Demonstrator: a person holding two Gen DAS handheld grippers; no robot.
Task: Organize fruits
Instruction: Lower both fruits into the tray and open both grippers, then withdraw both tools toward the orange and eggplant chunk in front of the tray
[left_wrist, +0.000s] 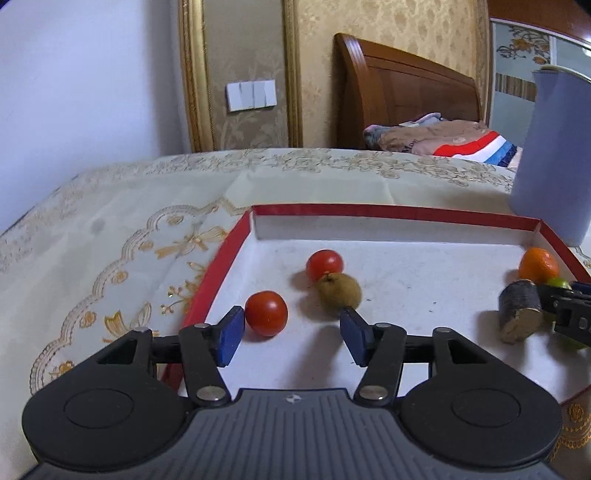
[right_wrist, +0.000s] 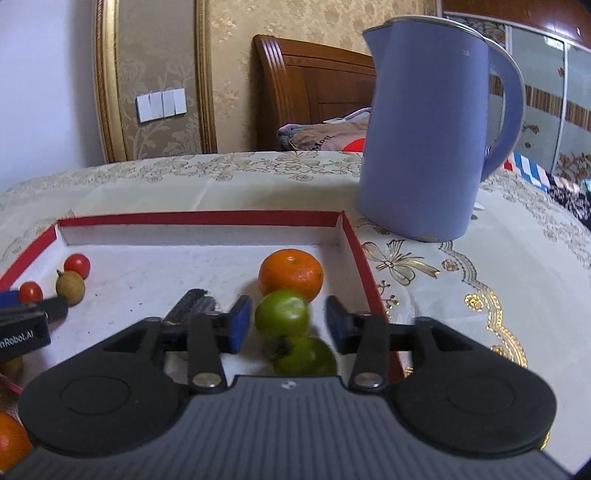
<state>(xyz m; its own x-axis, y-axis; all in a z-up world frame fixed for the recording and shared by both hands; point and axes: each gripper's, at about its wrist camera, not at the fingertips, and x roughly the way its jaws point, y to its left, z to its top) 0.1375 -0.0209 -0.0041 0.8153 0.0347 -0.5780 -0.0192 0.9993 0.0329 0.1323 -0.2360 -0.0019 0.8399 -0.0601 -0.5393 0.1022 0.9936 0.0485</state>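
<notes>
Nearest the right wrist camera, the right gripper (right_wrist: 284, 325) is spread wide around two green fruits (right_wrist: 282, 313), touching neither. An orange (right_wrist: 290, 274) sits at 12 o'clock, close to the tray's red right wall (right_wrist: 360, 258). Beyond that corner stands a blue kettle (right_wrist: 424, 147) on the worktop (right_wrist: 498, 258). The left gripper (left_wrist: 291, 334) is also wide, with a tomato (left_wrist: 266, 313) just beside its left pad, a kiwi (left_wrist: 340, 291) at 1 o'clock, and open tray floor between.

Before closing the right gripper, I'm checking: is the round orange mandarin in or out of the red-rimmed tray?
In: round orange mandarin sits on red-rimmed tray floor.
</notes>
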